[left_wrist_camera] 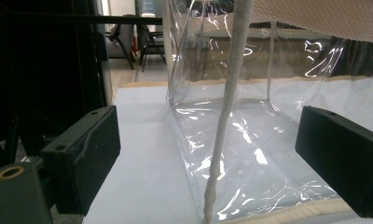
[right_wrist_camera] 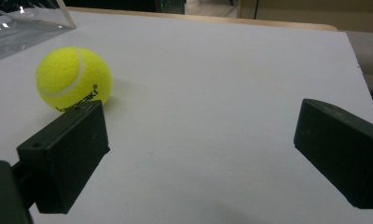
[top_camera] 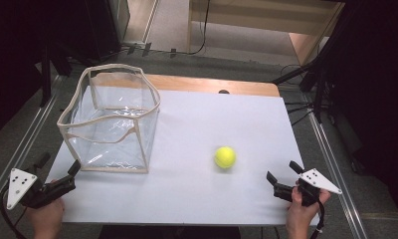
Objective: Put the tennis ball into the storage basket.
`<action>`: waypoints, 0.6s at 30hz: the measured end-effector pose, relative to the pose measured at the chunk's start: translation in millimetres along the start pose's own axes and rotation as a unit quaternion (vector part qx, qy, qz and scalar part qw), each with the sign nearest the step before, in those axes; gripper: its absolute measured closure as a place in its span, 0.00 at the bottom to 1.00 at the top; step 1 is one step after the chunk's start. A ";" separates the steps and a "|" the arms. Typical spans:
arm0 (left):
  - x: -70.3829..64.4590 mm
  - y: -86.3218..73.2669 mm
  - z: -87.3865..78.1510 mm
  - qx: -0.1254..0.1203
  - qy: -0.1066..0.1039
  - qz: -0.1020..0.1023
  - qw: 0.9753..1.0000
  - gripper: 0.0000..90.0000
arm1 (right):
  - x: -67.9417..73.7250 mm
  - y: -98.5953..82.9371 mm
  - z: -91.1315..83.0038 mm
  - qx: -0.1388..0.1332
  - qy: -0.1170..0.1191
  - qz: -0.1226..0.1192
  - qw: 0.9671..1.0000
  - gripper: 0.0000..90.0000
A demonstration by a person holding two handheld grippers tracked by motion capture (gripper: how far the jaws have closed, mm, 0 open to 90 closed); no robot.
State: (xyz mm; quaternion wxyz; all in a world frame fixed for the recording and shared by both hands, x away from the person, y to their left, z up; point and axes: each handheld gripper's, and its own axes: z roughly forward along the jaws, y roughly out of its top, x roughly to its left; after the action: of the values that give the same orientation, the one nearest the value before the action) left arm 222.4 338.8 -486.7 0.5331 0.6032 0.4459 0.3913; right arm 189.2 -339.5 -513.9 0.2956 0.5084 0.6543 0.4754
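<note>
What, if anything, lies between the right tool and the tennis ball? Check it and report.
Nothing visible does. The right tool is open, and bare white table runs from it to the tennis ball. The clear bag stands apart, to the ball's left, in front of the left tool.

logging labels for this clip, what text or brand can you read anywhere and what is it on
Black print on the tennis ball, right gripper view: partly hidden behind the right gripper's jaw and blurred; it seems to end in "AKI", but the whole word cannot be read.
Clear bag: no text seen.
Left gripper and white table: no text seen.
</note>
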 end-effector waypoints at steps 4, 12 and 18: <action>-1.1 -0.1 0.3 0.000 0.000 0.003 1.000 0.08 | 2.1 0.8 0.2 0.006 0.000 -0.003 1.000 0.02; -1.5 -0.5 -1.1 0.000 -0.001 0.007 1.000 0.08 | 4.4 5.7 0.5 0.013 0.010 -0.009 1.000 0.02; -1.1 -0.4 -0.5 0.000 0.001 0.003 1.000 0.08 | 7.7 13.7 1.5 0.016 0.019 -0.013 1.000 0.02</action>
State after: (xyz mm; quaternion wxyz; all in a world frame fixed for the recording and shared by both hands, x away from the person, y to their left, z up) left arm 221.6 337.9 -487.0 0.5317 0.6042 0.4440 0.3937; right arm 193.5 -331.4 -501.1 0.2810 0.4951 0.6739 0.4709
